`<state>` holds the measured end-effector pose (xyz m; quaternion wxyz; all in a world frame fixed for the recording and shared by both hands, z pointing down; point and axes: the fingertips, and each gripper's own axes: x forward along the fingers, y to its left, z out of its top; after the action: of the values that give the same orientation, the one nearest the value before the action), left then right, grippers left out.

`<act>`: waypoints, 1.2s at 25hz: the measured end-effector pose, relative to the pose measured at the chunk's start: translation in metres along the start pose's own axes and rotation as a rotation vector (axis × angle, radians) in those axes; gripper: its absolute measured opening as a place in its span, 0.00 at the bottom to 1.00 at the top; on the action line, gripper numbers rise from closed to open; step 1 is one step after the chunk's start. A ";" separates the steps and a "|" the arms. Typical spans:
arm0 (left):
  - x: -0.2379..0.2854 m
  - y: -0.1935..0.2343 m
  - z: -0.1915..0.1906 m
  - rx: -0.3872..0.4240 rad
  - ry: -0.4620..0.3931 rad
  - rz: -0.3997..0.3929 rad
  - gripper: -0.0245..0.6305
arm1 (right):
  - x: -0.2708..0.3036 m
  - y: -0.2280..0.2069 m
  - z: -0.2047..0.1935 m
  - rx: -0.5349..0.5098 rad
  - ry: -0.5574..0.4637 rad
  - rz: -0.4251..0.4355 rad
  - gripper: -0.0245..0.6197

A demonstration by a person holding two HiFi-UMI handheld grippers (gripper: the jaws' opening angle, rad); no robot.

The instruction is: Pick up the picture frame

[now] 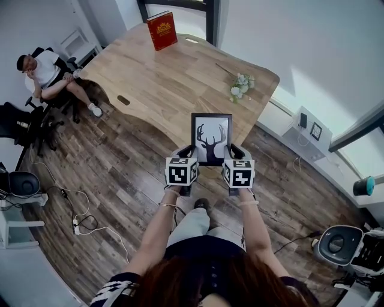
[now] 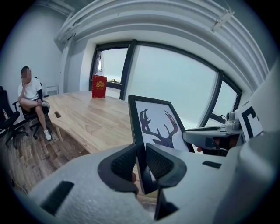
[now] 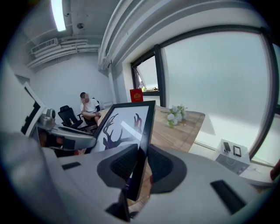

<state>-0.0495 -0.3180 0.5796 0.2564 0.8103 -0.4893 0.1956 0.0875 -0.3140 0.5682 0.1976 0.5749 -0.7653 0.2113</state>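
From the head view I see both grippers side by side in front of me with the picture frame between them, its black border and stag-antler print facing up at the camera. It is held in the air at the near edge of the table, its lower part over the floor. That view hides the pads, so I go to the gripper views for the grip. In the left gripper view, the left gripper pinches the frame's left edge, with the dark pads pressed on either side of the thin border. In the right gripper view, the right gripper is clamped the same way on the right edge, and a streak of glare lies across the glass there. Each gripper view also catches the other gripper across the print. Only the head view gives me the whole pale wooden tabletop, with a red book standing at the far end and a small bunch of white flowers lying near the right corner. A person sits in an office chair at the table's left. White cables trail over the dark plank floor. The right gripper view adds a ceiling light strip, large windows and a low white ledge carrying two small devices.
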 end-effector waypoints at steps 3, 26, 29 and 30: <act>-0.012 -0.009 0.002 0.006 -0.022 0.004 0.17 | -0.014 0.001 0.002 -0.004 -0.021 0.003 0.15; -0.099 -0.073 0.008 0.048 -0.161 0.034 0.16 | -0.122 0.008 0.012 -0.046 -0.182 0.016 0.15; -0.109 -0.083 0.007 0.049 -0.177 0.040 0.16 | -0.136 0.008 0.012 -0.054 -0.201 0.019 0.15; -0.113 -0.086 0.006 0.048 -0.181 0.042 0.16 | -0.141 0.008 0.012 -0.057 -0.206 0.020 0.15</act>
<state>-0.0226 -0.2104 0.4913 0.1873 0.8203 -0.5223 0.1385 0.1158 -0.2064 0.4803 0.1321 0.5799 -0.7931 0.1311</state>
